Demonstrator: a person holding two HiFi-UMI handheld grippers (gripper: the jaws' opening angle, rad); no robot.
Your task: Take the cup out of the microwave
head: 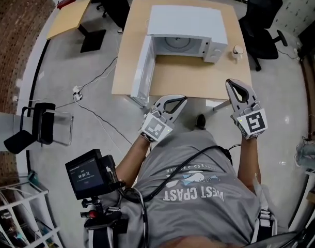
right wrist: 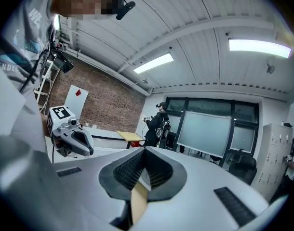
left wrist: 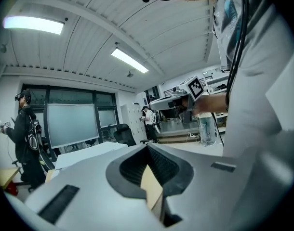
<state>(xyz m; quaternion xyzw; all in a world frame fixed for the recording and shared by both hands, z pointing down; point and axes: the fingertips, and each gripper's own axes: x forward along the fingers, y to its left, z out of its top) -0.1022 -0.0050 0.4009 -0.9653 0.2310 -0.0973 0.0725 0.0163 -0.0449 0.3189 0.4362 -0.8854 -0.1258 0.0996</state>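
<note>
Seemingly the cup [head: 238, 51] sits right of the microwave [head: 186, 27]. The left gripper [head: 179, 100] and right gripper [head: 232, 84], fingers closed and empty, could bump its open door [head: 142, 71].

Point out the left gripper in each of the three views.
Head view: left gripper at lower centre.
Left gripper view: the gripper fills the bottom centre, jaws shut.
Right gripper view: it sits far left, mid-height.
Shared landmark: the person's grey shirt, at the right edge of the left gripper view and the left edge of the right gripper view.
</note>
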